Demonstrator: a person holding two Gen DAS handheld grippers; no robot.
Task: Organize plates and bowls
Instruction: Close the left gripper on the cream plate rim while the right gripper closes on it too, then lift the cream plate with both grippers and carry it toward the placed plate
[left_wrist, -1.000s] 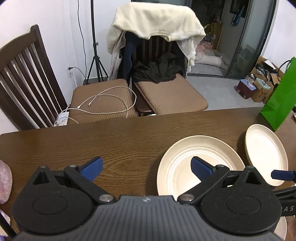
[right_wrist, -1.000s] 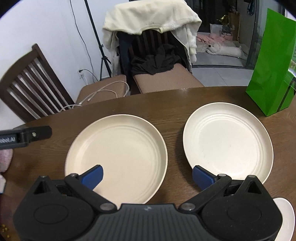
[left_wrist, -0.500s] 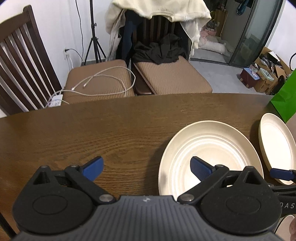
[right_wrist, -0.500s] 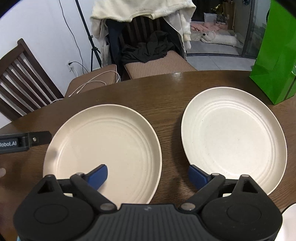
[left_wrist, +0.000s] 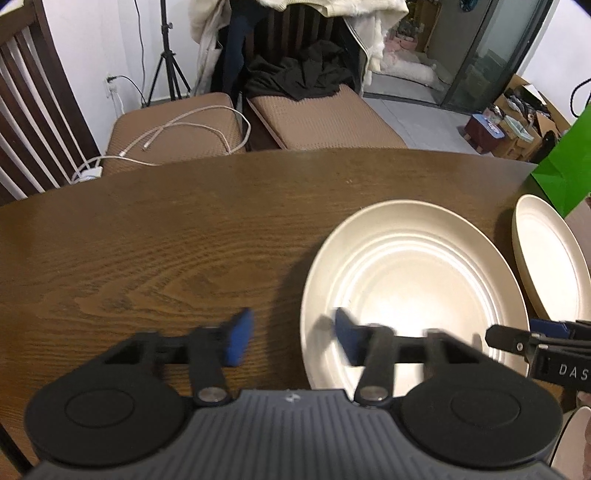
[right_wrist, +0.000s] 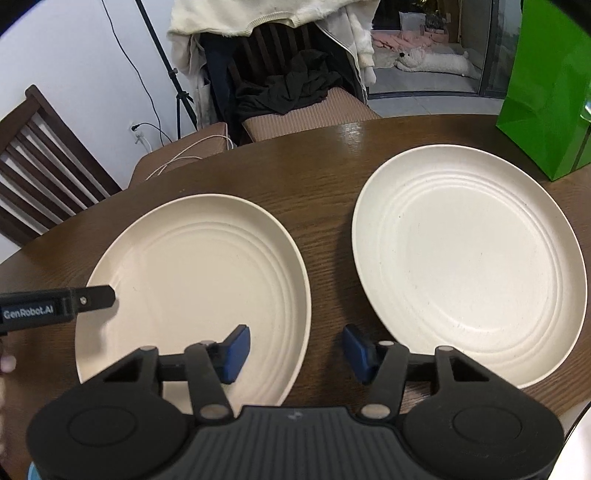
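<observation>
1. Left wrist view: left gripper sits low over the wooden table, jaws just been closing, now a narrowish gap. The left rim of the left plate is between the pads, one pad outside over bare wood, the other over the plate's inside. Pads are blurred, so can't tell for sure if they're pressing the rim yet; looks like not quite.
2. Same view, far right: right plate near the table edge, green bag just behind it. Right gripper's finger pokes in at the right edge.
3. Right wrist view: right gripper also low, jaws just been closing, gap at mid width. Left plate's right rim sits between the pads, apparently w/o contact.
4. Right plate lies flat beside it, apart, a strip of table btw them. Left gripper's finger hangs over the left plate's far side.
</observation>
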